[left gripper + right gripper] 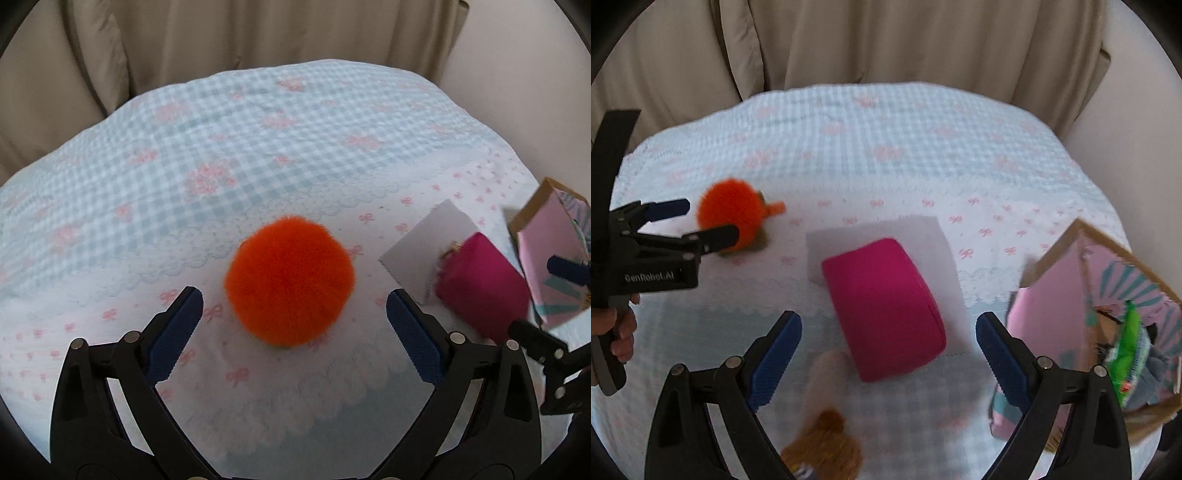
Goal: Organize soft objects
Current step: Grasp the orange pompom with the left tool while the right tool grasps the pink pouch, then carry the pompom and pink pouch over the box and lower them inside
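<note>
A fluffy orange ball (290, 282) lies on the checked cloth, just ahead of and between the fingers of my open left gripper (295, 317). In the right wrist view the ball (729, 210) sits at the left with the left gripper (698, 219) open around it. A magenta soft block (884, 306) lies on a white sheet (934, 232), ahead of my open, empty right gripper (888, 343). The block (480, 288) also shows at the right of the left wrist view. A brown plush toy (823, 443) lies below the right gripper, blurred.
A pink patterned open box (1067, 314) stands at the right with a green item (1128, 350) and other soft things inside. It shows too in the left wrist view (546, 266). The pale blue checked cloth (258, 140) covers the table. Beige curtains (886, 44) hang behind.
</note>
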`<action>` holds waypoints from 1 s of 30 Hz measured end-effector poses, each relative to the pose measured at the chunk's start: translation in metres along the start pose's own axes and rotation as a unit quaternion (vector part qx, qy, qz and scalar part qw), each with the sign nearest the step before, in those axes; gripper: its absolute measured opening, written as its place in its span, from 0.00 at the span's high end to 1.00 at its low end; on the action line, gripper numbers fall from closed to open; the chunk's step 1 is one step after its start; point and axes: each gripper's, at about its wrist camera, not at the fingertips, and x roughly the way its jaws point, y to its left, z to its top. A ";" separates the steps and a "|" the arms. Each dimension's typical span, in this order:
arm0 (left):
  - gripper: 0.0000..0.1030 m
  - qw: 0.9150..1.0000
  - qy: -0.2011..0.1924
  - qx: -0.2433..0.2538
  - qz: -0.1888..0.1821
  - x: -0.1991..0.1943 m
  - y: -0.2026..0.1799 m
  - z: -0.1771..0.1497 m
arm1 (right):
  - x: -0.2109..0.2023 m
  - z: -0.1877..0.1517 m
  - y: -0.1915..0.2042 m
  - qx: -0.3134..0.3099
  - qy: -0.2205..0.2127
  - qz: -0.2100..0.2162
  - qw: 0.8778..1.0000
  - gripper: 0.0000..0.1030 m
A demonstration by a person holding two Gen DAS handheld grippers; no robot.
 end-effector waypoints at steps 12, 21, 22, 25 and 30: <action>0.37 1.000 0.001 0.003 0.019 0.045 -0.002 -0.001 | 0.063 0.002 -0.003 -0.019 0.024 0.032 0.999 0.18; 0.73 1.000 -0.004 0.004 0.014 0.045 0.002 0.004 | 0.060 0.003 -0.018 0.021 0.019 0.055 0.998 0.41; 0.73 1.000 -0.005 0.004 0.015 0.044 0.002 0.004 | 0.058 0.003 -0.019 0.023 0.018 0.055 0.998 0.44; 0.74 1.000 -0.010 0.003 0.014 0.039 0.001 0.007 | 0.053 0.002 -0.021 0.033 0.015 0.054 0.998 0.50; 0.74 1.000 -0.017 0.004 0.012 0.023 -0.003 0.015 | 0.043 0.005 -0.025 0.055 0.010 0.055 0.997 0.55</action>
